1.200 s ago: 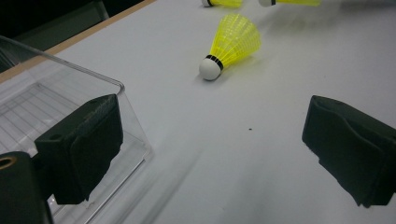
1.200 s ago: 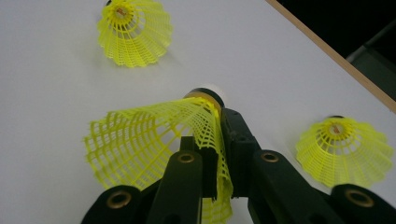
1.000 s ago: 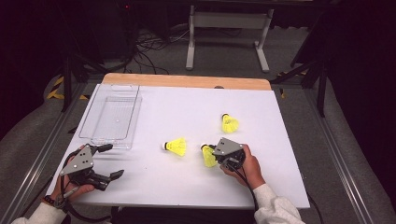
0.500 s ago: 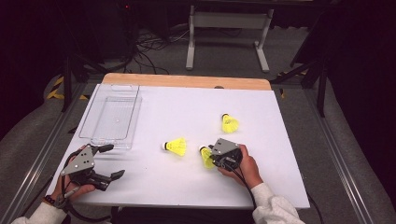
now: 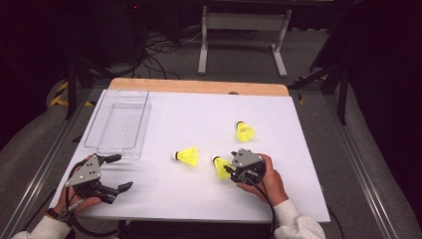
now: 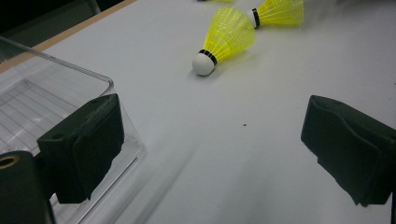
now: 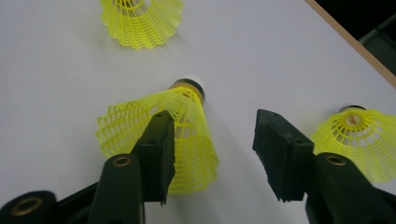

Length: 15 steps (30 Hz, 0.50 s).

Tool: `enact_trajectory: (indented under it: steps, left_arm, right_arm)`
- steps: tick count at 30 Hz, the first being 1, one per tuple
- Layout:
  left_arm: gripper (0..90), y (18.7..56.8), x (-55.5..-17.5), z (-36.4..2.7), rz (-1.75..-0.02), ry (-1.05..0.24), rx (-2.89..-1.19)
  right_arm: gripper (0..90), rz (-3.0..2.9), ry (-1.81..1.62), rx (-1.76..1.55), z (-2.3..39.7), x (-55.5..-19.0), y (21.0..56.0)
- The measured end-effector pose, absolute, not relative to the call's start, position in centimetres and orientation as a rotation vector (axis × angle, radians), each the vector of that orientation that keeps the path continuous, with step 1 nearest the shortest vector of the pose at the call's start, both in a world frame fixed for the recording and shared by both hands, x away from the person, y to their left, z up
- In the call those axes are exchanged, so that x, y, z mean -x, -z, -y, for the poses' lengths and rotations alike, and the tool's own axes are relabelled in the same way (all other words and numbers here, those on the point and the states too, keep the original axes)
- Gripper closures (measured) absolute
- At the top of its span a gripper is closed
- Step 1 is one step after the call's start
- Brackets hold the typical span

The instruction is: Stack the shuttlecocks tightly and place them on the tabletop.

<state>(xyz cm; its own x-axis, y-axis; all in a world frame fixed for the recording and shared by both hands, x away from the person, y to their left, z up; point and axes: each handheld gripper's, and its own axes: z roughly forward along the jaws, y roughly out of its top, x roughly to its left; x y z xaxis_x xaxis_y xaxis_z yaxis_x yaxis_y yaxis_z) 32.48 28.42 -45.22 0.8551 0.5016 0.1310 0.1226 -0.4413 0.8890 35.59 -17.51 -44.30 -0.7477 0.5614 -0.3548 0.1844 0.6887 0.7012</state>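
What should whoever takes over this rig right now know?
Right gripper: jaws have just been opening, nearest shuttlecock between them on the table, not pinched.
Left gripper: open, holding nothing, beside the clear tray.
Middle shuttlecock and far shuttlecock lie loose on the white table.
Done: nothing in the tray so far.
Left: probably all three shuttlecocks into the tray.

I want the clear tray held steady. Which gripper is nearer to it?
Left. The left gripper sits at the clear tray's near corner; the right gripper is across the table among the shuttlecocks.
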Motion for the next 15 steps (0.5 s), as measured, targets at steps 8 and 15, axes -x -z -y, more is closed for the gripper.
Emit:
enact_trajectory:
  steps: [8, 15]
  left_arm:
    - [6.8, 45.2, -32.4, -28.4, -0.458, -0.466, -2.005]
    - [6.6, 45.2, -32.4, -28.3, -0.458, -0.461, -2.011]
  right_arm:
    - [43.5, -2.343, -0.927, -0.606, 18.4, -33.0, 43.4]
    - [31.0, -2.387, -0.915, -0.631, 18.0, -31.7, 44.3]
